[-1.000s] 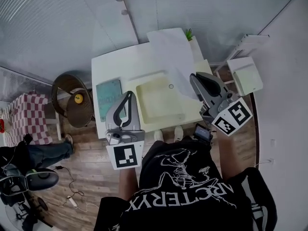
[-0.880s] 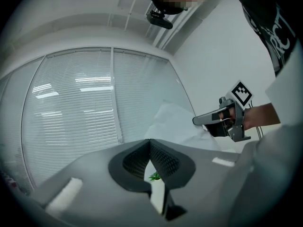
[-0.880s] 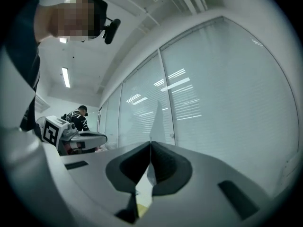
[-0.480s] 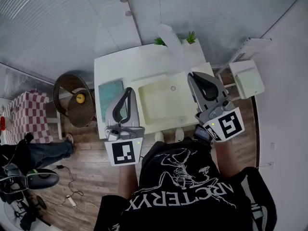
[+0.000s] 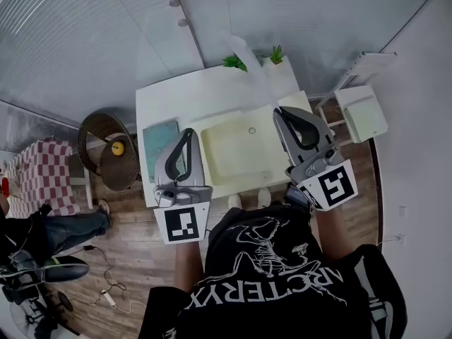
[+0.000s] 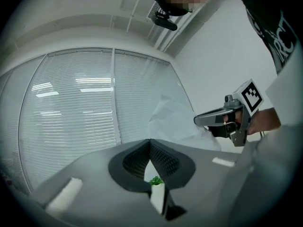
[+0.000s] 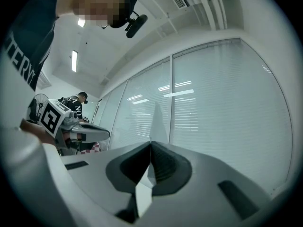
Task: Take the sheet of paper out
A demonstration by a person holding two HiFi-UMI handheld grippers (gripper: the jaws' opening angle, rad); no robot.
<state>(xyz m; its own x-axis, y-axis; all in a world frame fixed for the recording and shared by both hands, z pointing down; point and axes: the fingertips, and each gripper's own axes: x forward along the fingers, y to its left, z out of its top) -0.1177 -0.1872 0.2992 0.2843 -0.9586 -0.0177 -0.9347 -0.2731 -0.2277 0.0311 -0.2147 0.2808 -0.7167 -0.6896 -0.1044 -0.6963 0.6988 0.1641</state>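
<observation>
- Change since a second ago: the sheet of paper showed its broad face above the white table; it now stands edge-on.
- Left gripper: jaws closed, nothing between them, well apart from the sheet.
- Right gripper: jaws clamped on the sheet, which extends beyond the tips, clear of the table, towards the potted plants.

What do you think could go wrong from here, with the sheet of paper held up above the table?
The right gripper pinches the sheet of paper at one edge only, the rest standing free; it may slip or crease.
In the head view the sheet's free part lies near the potted plants at the table's far edge; a swing might brush them.
The left gripper is shut and apart from the sheet, giving no support.
</observation>
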